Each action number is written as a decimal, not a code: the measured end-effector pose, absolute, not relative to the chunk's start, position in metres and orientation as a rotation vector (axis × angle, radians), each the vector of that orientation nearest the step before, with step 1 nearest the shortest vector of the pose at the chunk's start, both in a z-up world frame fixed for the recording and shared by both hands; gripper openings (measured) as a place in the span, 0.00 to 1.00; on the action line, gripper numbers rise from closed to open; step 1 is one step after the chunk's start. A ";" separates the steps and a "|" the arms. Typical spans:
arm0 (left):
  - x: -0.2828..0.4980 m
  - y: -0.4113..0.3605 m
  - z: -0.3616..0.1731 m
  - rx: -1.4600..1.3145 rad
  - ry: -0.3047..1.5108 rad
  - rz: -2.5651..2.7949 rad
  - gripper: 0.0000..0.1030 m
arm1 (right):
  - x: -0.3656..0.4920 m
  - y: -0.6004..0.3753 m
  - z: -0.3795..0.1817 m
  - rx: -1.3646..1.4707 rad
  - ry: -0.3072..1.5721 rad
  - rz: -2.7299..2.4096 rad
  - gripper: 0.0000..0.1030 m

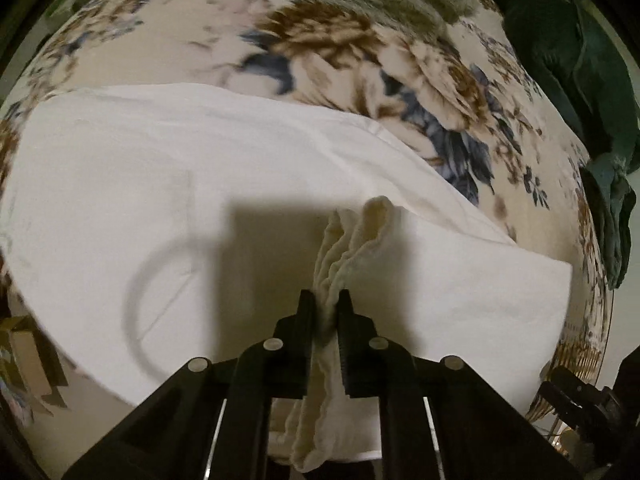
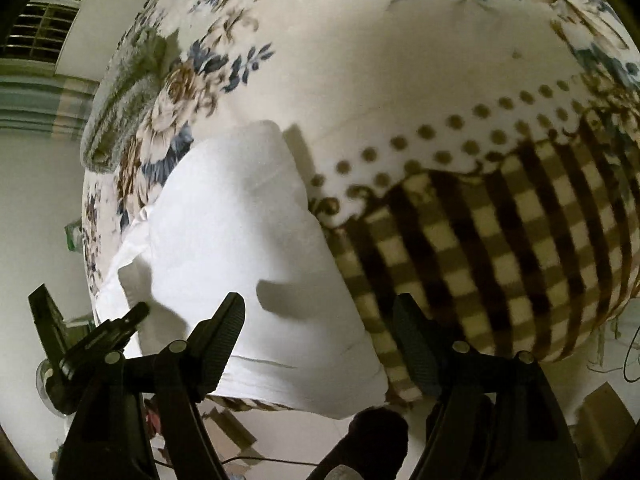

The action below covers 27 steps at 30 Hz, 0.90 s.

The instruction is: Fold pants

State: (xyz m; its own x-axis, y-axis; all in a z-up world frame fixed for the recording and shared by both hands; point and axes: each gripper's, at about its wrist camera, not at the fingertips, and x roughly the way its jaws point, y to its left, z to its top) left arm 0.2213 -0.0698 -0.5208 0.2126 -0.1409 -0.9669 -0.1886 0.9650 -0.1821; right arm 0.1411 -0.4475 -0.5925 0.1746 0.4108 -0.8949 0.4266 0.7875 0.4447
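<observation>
Right up close, the left gripper [image 1: 327, 298] has its two black jaws pinched tight on a bunched, frilly edge of the white pants [image 1: 256, 184], the cloth squeezed up between them in ruffled layers. The rest of the pants lies spread flat on the flowered blanket [image 1: 344, 44], with the gripper's shadow falling across the white cloth. A dark green cloth [image 1: 560, 52] sits heaped at the far right edge of the bed.

The right gripper [image 2: 320, 316] hangs with its jaws wide apart and nothing between them, just above the near end of the pants [image 2: 240, 232]. Beside the pants there, the blanket [image 2: 400, 60] shows a dotted band and a brown checked border [image 2: 500, 240].
</observation>
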 end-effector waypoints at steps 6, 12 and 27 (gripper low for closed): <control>0.219 -0.041 -0.538 -0.318 1.390 0.084 0.09 | 0.147 -0.431 -0.603 0.688 1.490 0.009 0.76; 0.228 -0.041 -0.532 -0.317 1.349 0.080 0.08 | 0.152 -0.416 -0.610 0.650 1.541 0.016 0.76; 0.187 0.020 -0.497 -0.477 1.206 0.143 0.94 | 0.163 -0.359 -0.580 0.421 1.520 -0.052 0.79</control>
State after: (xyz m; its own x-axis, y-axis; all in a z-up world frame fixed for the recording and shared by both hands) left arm 0.1870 0.0203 -0.4969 0.3613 -0.1436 -0.9213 -0.3548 0.8926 -0.2783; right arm 0.1630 -0.3585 -0.5805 0.0647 0.2259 -0.9720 0.2923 0.9270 0.2349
